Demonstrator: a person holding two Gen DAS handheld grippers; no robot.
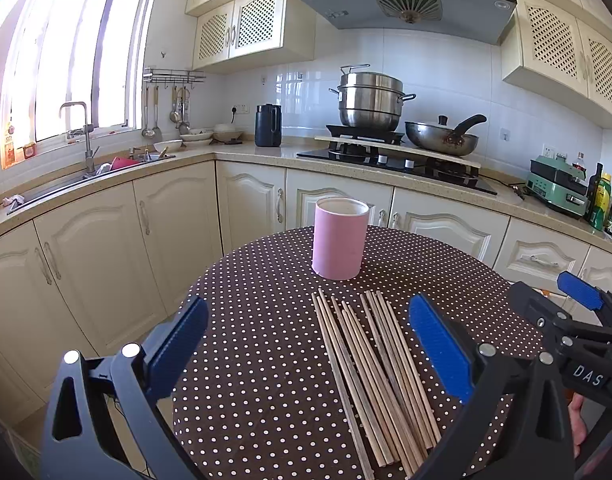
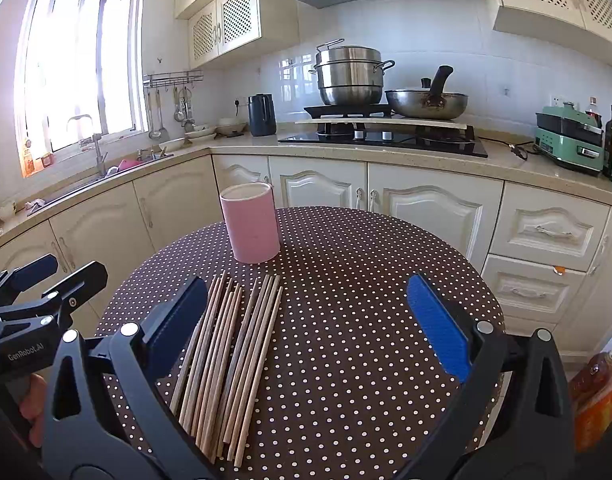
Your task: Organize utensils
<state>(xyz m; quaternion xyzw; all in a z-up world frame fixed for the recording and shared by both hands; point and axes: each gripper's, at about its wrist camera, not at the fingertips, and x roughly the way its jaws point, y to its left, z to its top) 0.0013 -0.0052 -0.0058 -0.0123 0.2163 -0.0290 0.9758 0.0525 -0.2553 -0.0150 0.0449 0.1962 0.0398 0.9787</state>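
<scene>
Two hand-held grippers hover over a round surface (image 1: 266, 360) covered in a brown cloth with white polka dots. Readable writing is sparse: "GenRobot.AI" is printed on the left hand-held gripper (image 2: 38, 280) as the right wrist view sees it at its left edge, and the letters "DAS" show on the right hand-held gripper (image 1: 545, 300) at the right edge of the left wrist view. The mark on the range hood (image 1: 405, 4) is too small to read.

Both grippers stand with their blue-padded jaws spread wide and nothing between them, side by side at the near edge of the surface and pointing toward the far counter. Fingers of a hand (image 2: 32, 408) wrap the left gripper's handle.

A bundle of wooden chopsticks (image 1: 369, 372) lies flat on the surface, roughly parallel, running from near to far. Just beyond their far tips stands an upright pink cylindrical holder (image 1: 339, 238), apart from them.

Behind, left to right: a bright window above a sink (image 1: 90, 176), hanging ladles, a dark kettle (image 1: 268, 125), a stacked steel steamer pot (image 1: 369, 98) and a wok (image 1: 441, 136) on a black gas hob, a green appliance (image 1: 555, 184), and bottles. Cream cabinets line the walls.
</scene>
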